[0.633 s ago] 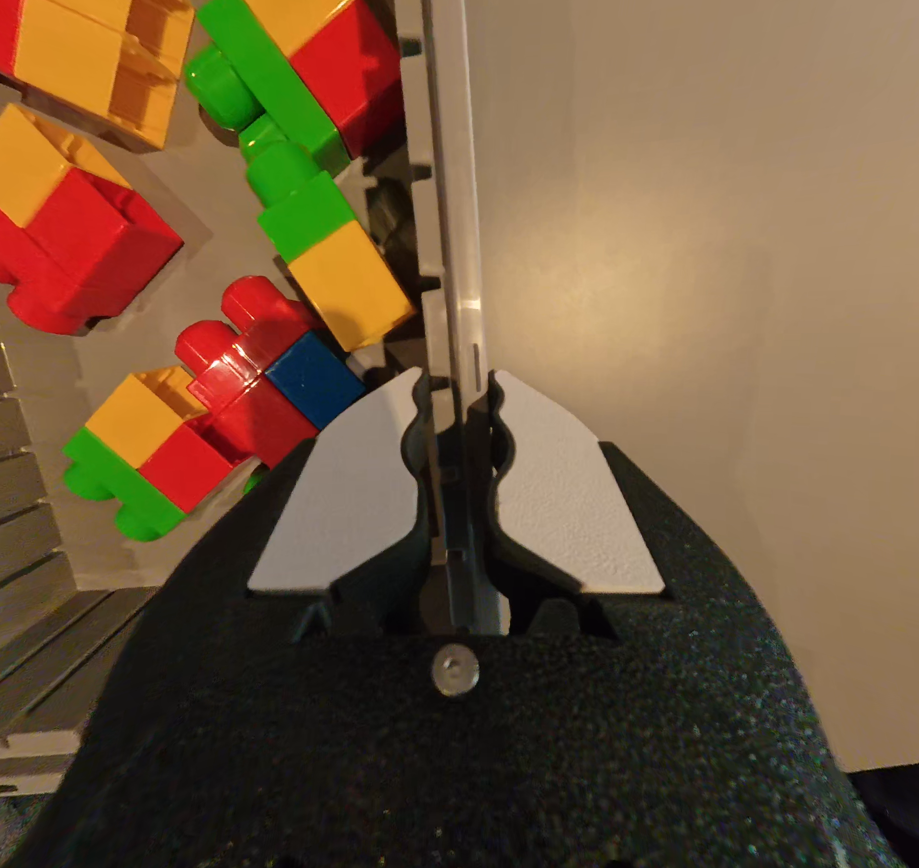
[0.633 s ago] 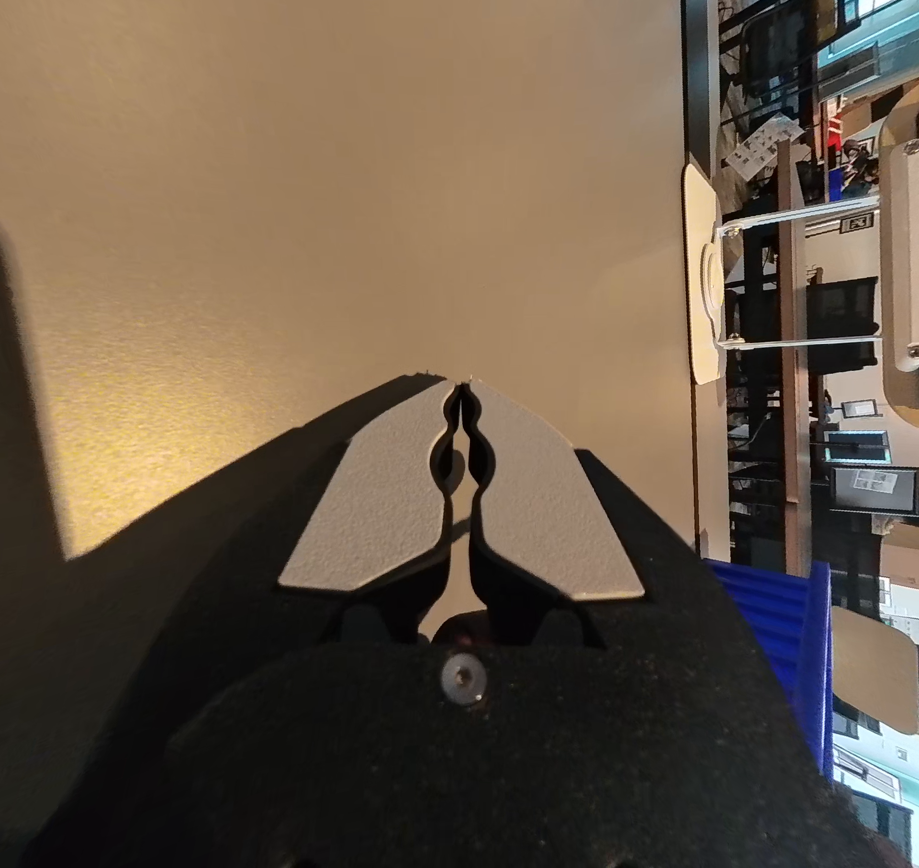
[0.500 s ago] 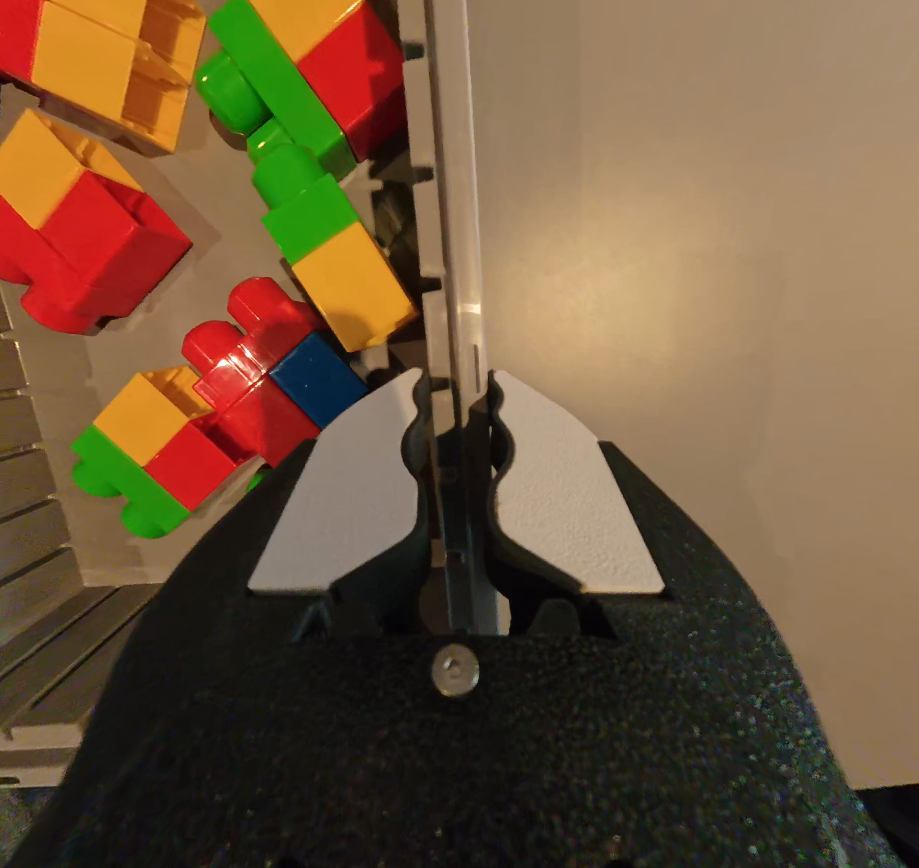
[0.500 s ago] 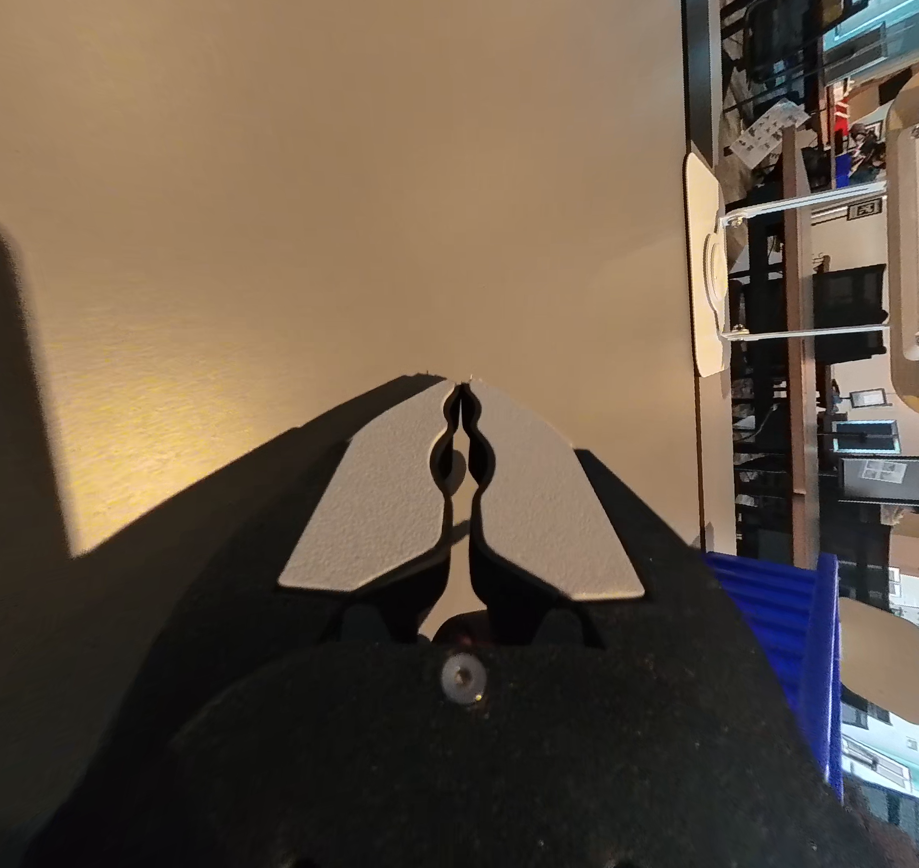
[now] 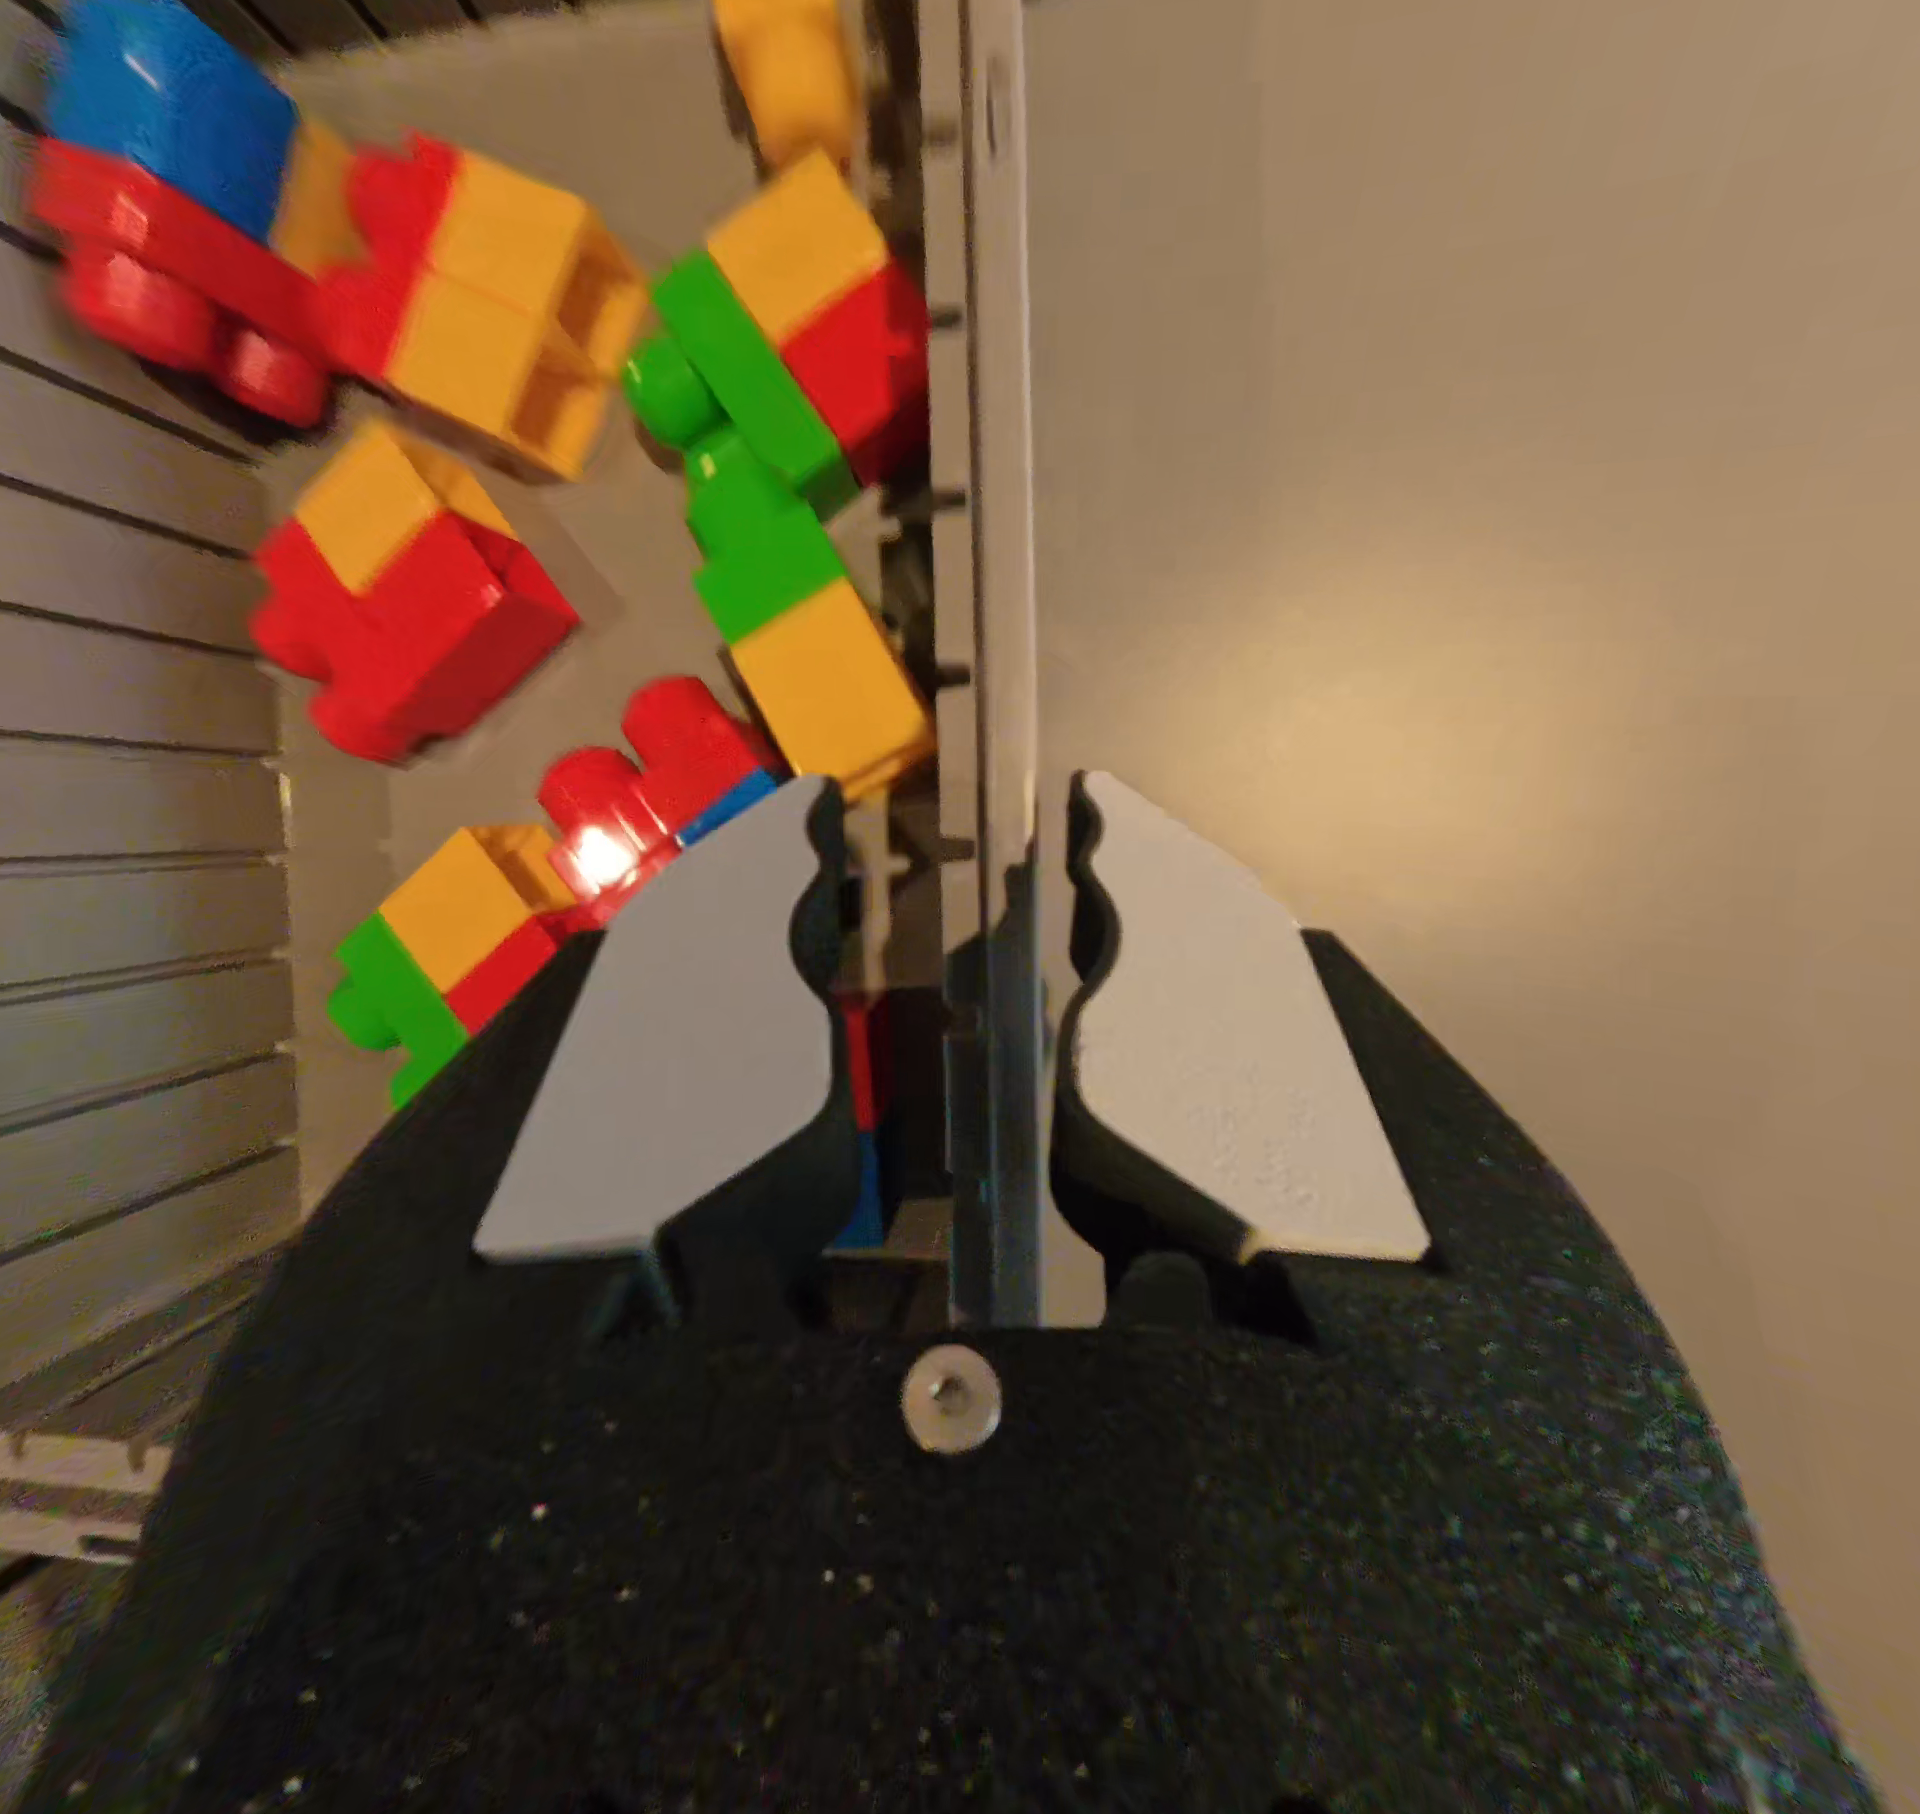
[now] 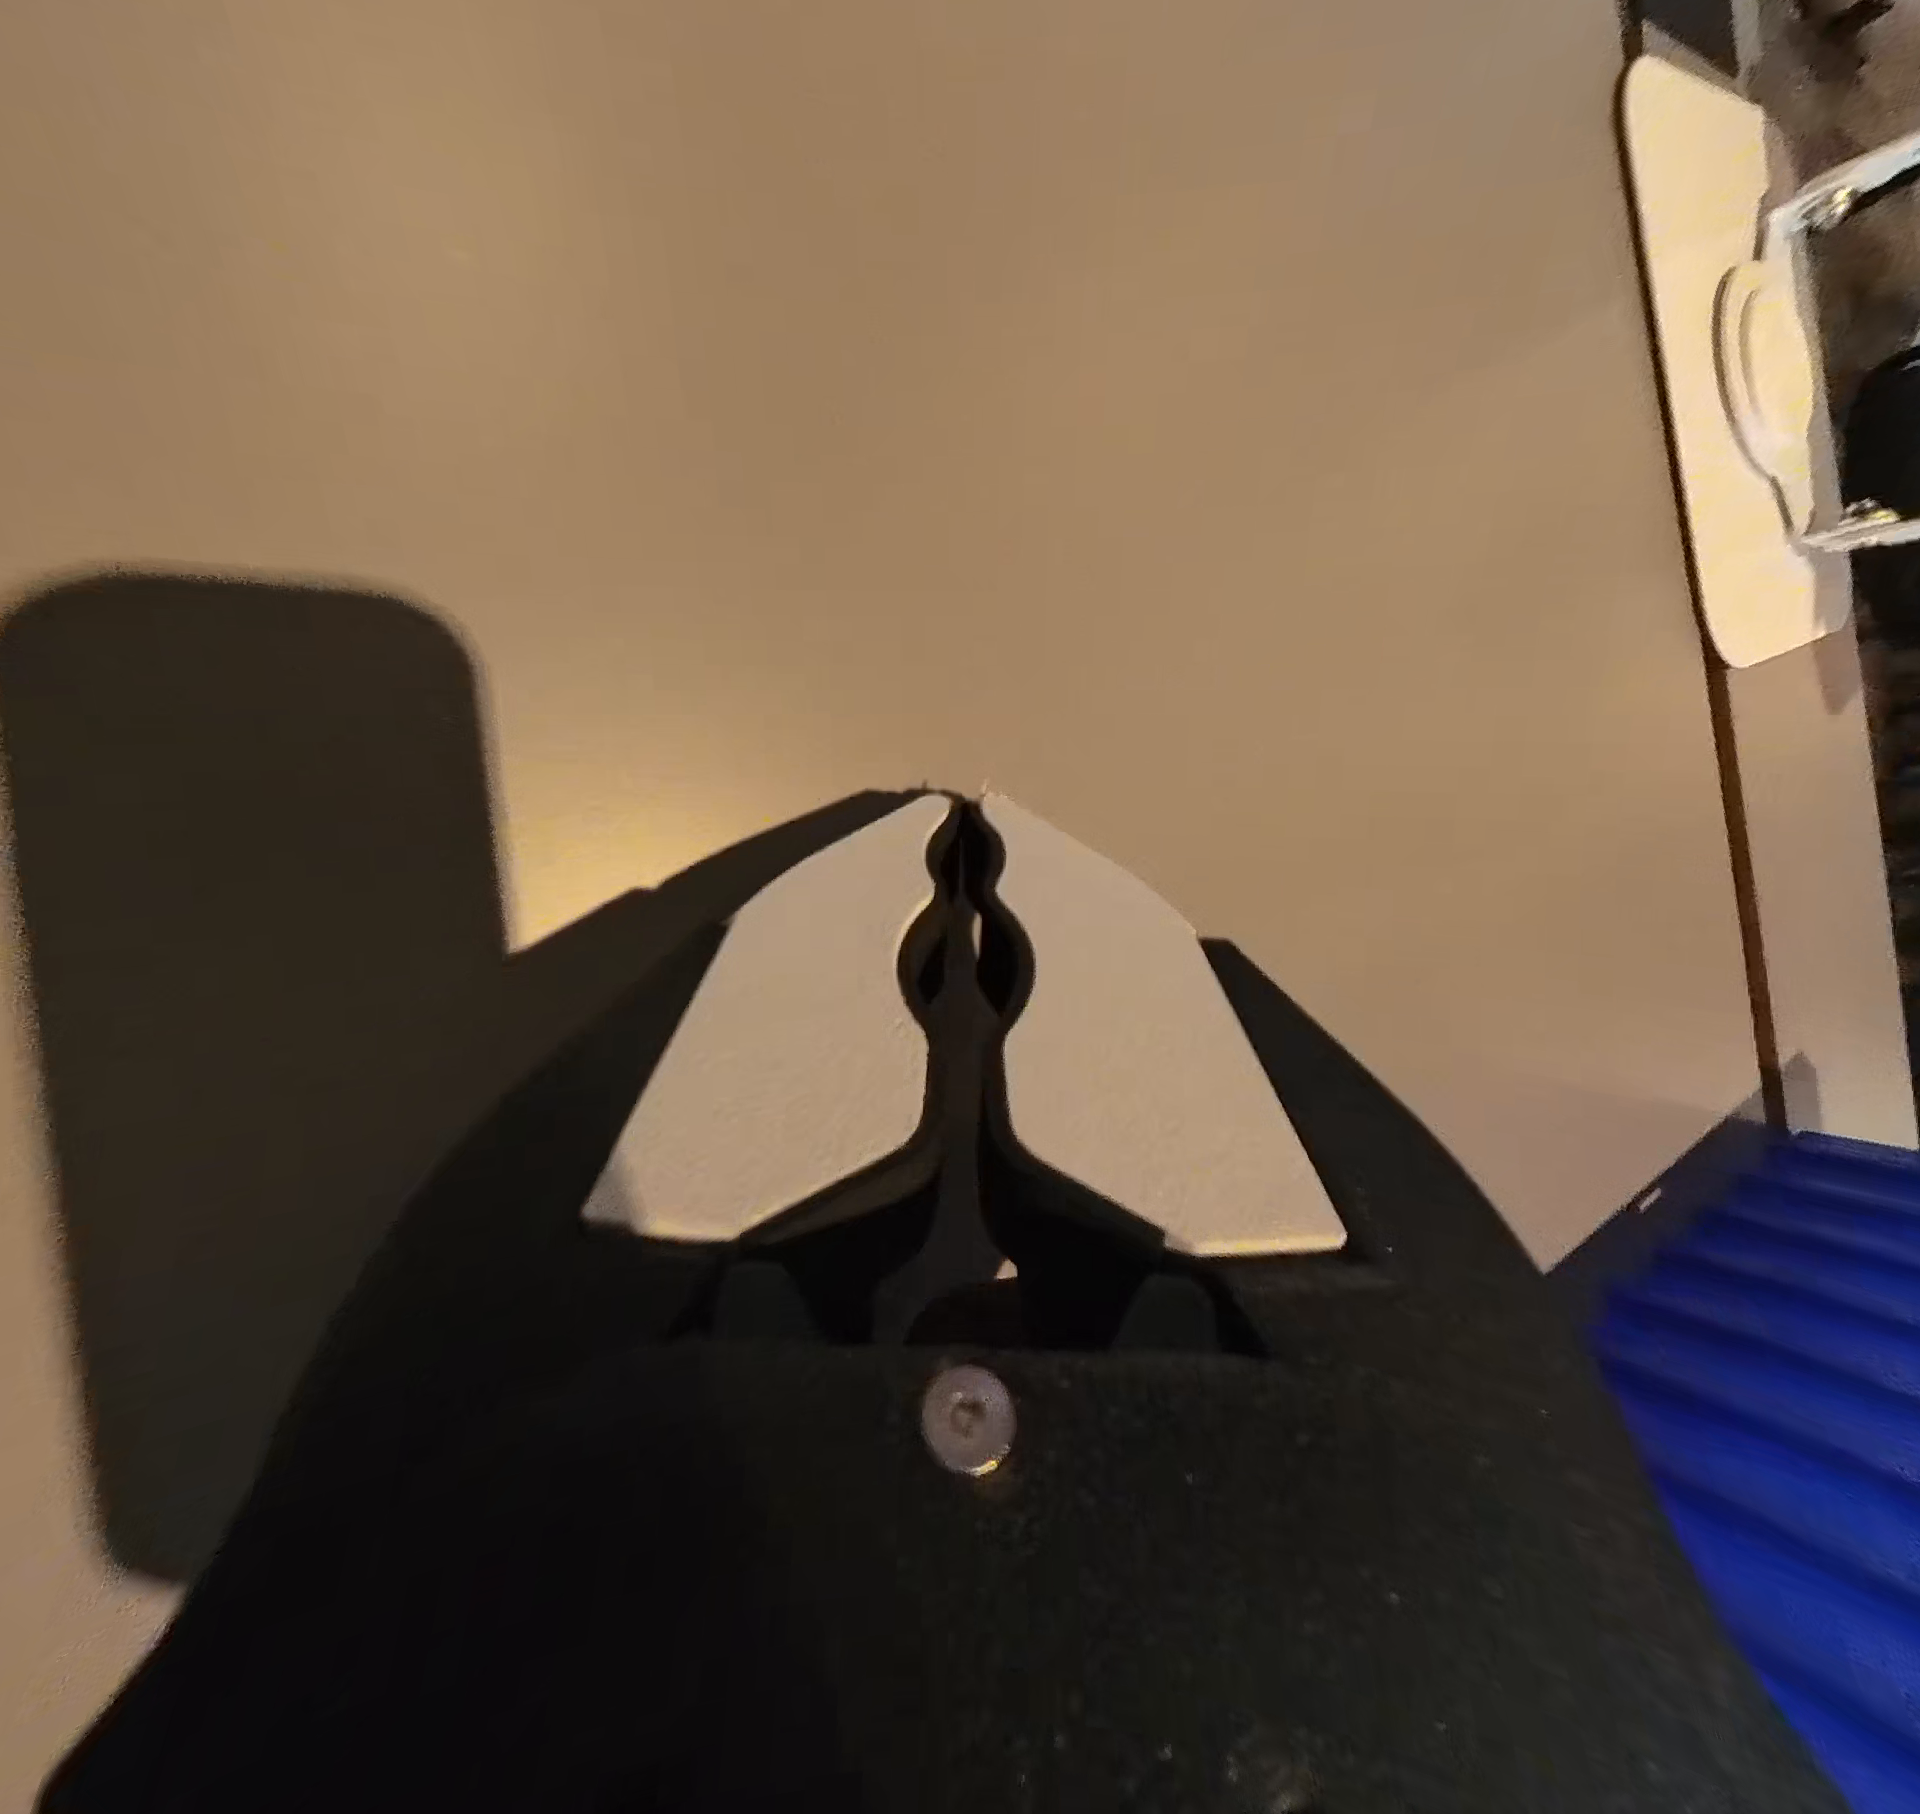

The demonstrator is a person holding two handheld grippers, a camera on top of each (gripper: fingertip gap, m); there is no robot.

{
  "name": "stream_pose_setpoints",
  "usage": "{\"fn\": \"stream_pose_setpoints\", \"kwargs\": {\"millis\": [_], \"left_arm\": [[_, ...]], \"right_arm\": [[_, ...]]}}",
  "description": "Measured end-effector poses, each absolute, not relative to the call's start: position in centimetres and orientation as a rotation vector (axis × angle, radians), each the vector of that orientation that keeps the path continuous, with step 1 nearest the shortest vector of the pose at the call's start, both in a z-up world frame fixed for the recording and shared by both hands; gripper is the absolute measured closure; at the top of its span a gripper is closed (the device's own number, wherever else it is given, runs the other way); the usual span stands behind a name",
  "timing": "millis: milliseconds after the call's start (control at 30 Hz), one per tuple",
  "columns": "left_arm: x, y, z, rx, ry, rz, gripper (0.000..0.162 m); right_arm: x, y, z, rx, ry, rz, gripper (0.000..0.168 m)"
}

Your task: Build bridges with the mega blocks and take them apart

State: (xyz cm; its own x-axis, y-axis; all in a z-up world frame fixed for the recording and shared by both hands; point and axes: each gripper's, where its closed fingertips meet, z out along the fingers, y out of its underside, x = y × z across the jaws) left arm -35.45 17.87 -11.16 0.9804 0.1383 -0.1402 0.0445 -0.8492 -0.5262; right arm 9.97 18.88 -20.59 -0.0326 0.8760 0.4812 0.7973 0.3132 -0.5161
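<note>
Several assemblies of mega blocks lie in a grey slatted bin [image 5: 125,829] in the left wrist view: a green, yellow and red one [image 5: 769,382] against the bin's wall [image 5: 992,414], a red and yellow one [image 5: 405,611], a red, yellow and blue one [image 5: 312,237], and one [image 5: 457,933] partly hidden behind my left finger. My left gripper [image 5: 951,798] is open, with one finger on each side of the wall and not gripping it. My right gripper [image 6: 961,808] is shut and empty, close over the beige table [image 6: 935,310]. No blocks show in the right wrist view.
The beige table [image 5: 1455,621] spreads to the right of the bin. In the right wrist view a blue ribbed crate [image 6: 1766,1349] stands at lower right and a white pad with a clear bracket [image 6: 1704,362] sits at the table's edge. A dark shadow [image 6: 239,933] falls at left. Across from one pair of fingers to the other is roughly 45 centimeters.
My left gripper has opened and let go of the bin's wall, and more of the bin shows. My right gripper stays shut and has shifted nearer the table.
</note>
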Motion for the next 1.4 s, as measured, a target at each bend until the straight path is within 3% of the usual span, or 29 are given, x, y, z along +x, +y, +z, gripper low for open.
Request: {"fn": "stream_pose_setpoints", "kwargs": {"millis": [33, 233, 400, 567, 1133, 1300, 1400], "left_arm": [[-34.8, 18.4, -9.8, -2.503, -0.136, 0.21, 0.117], [-19.8, 20.9, 0.7, -1.864, -0.18, -0.61, 0.107], [-6.0, 15.5, 11.8, -0.809, -0.277, -1.607, 0.106], [3.8, 10.3, 13.9, -0.313, -0.305, -2.08, 0.107], [6.2, 7.7, 15.3, -0.272, -0.225, -2.234, 0.106], [1.7, 9.3, 14.3, -0.352, -0.24, -2.02, 0.109], [-4.5, 12.1, 14.1, -0.676, -0.161, -1.547, 0.109]], "right_arm": [[9.9, 19.1, -20.6, -1.505, -1.829, 0.136, 0.168], [8.9, 20.4, -20.7, -1.745, -1.789, 0.269, 0.168], [6.9, 21.4, -20.8, -1.962, -1.721, 0.463, 0.163], [5.4, 21.4, -20.7, -2.048, -1.664, 0.606, 0.16], [4.2, 21.1, -20.6, -1.998, -1.615, 0.757, 0.16], [4.2, 20.9, -20.6, -1.989, -1.607, 0.769, 0.158], [4.3, 20.8, -20.6, -1.985, -1.608, 0.78, 0.157]]}}
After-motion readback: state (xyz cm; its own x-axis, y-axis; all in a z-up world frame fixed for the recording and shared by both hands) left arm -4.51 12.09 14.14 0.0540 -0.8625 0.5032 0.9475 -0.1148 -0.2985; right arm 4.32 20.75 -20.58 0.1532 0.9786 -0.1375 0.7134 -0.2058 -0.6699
